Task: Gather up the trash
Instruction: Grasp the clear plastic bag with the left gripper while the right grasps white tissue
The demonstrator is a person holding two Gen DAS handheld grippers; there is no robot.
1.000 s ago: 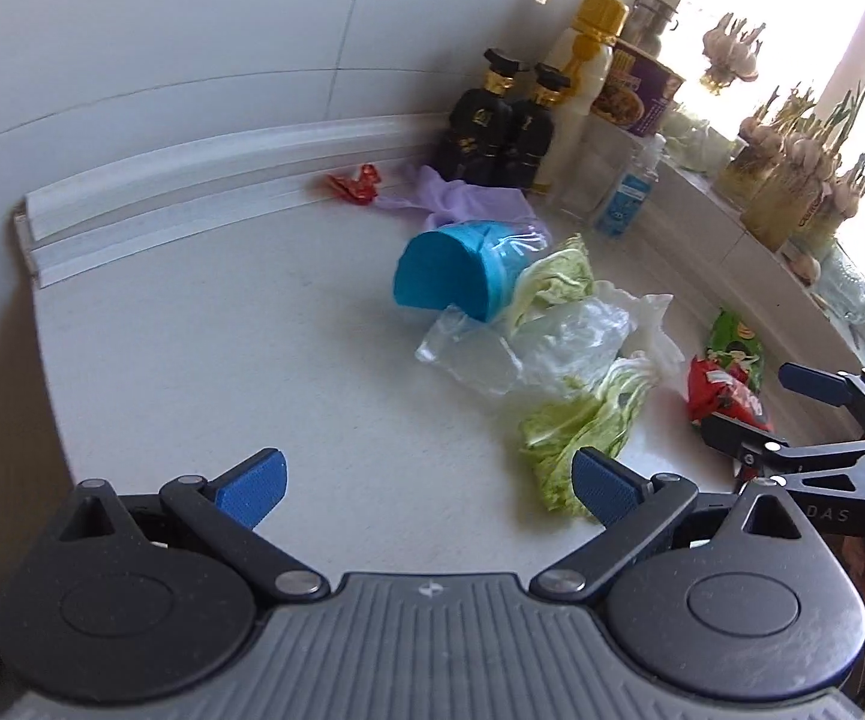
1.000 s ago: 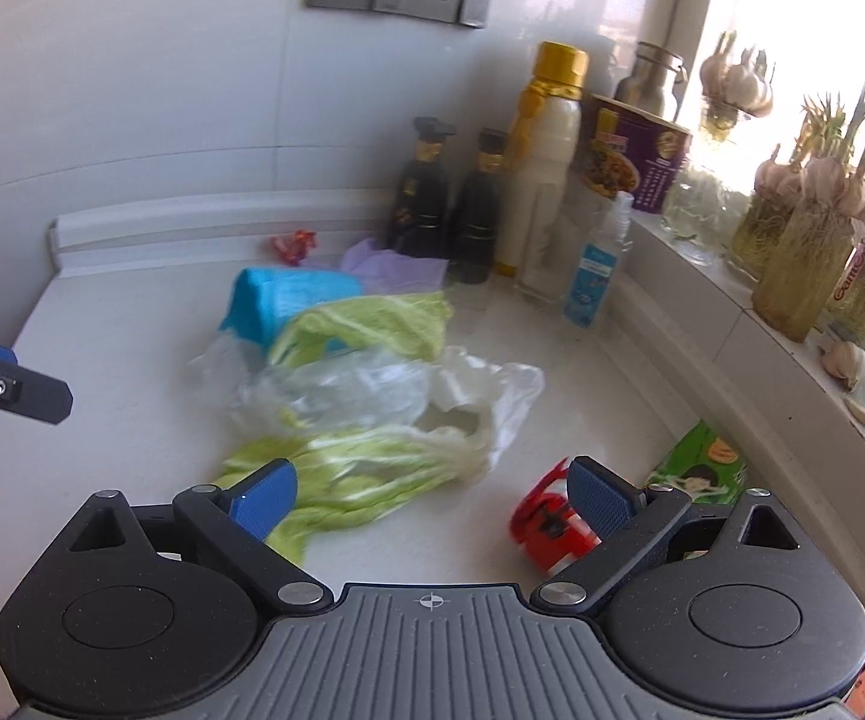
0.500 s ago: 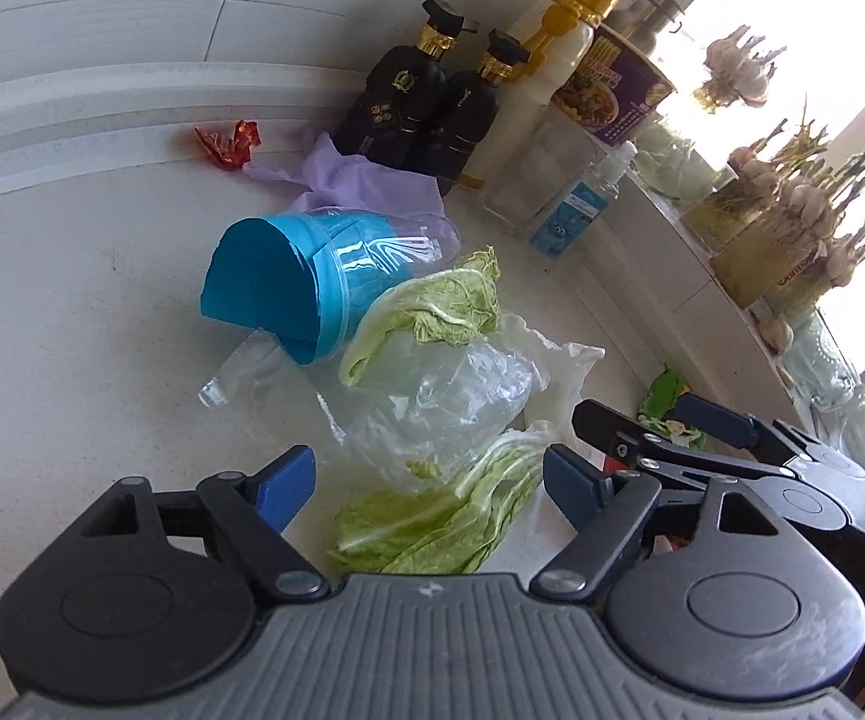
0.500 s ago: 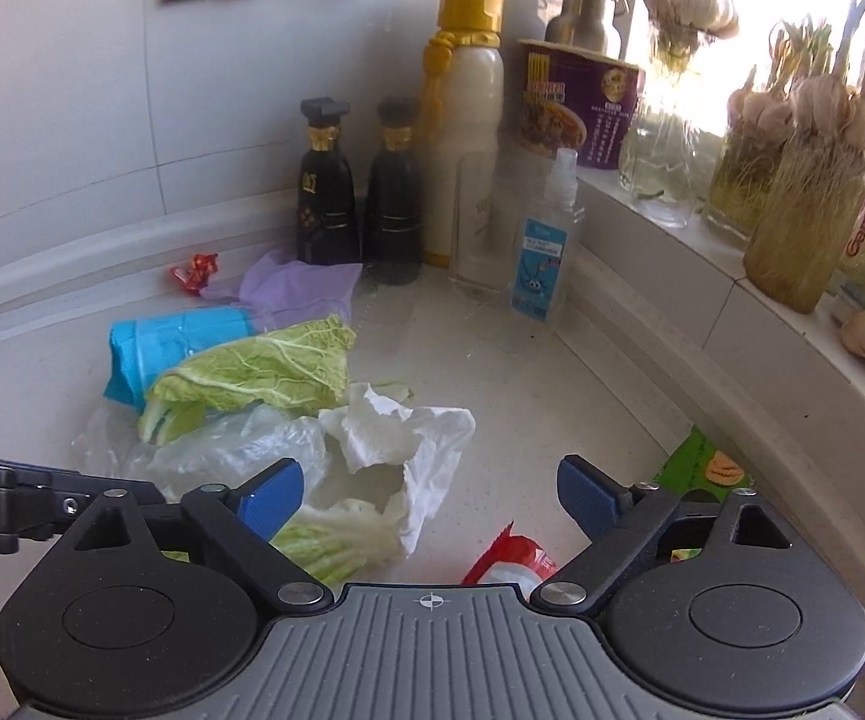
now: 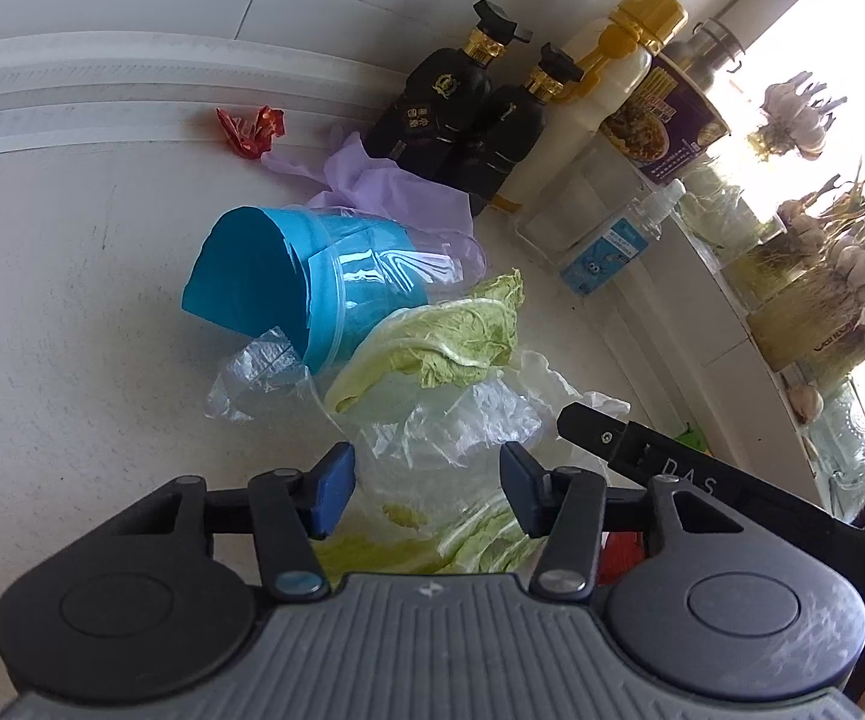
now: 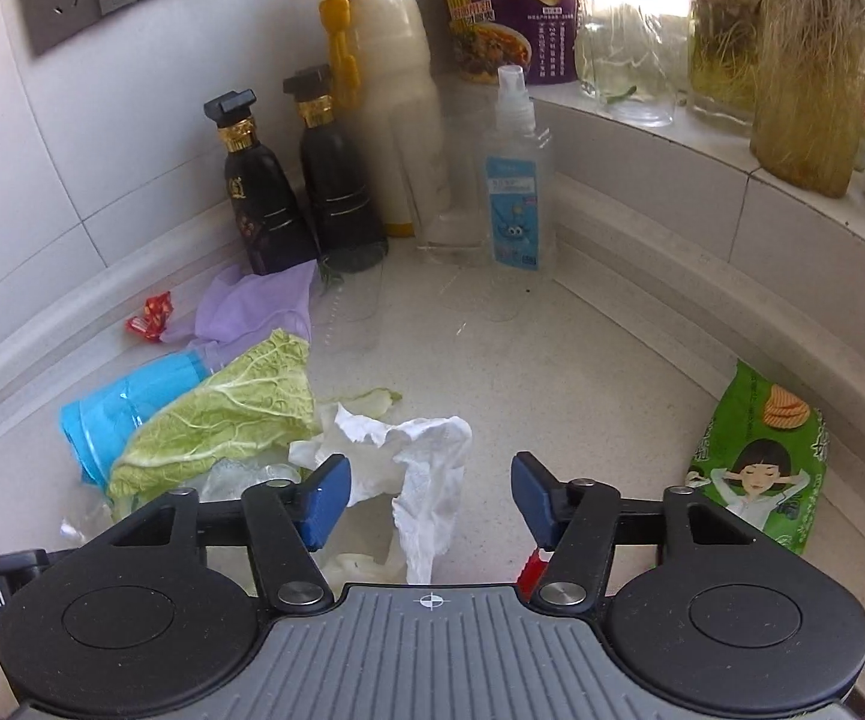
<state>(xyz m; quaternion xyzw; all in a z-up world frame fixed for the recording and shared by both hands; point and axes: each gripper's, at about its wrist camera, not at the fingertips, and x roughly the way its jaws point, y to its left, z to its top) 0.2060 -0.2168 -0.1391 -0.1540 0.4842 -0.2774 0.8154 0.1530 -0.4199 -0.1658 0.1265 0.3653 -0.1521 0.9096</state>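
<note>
Countertop (image 6: pixel 552 372): only the right view shows the green snack bag (image 6: pixel 756 456); both jaws narrowing, gripping nothing.

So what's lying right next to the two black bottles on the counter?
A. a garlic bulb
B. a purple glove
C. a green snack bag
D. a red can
B: the purple glove lies crumpled at the foot of the black bottles, while the green snack bag sits far off by the sill.
</note>
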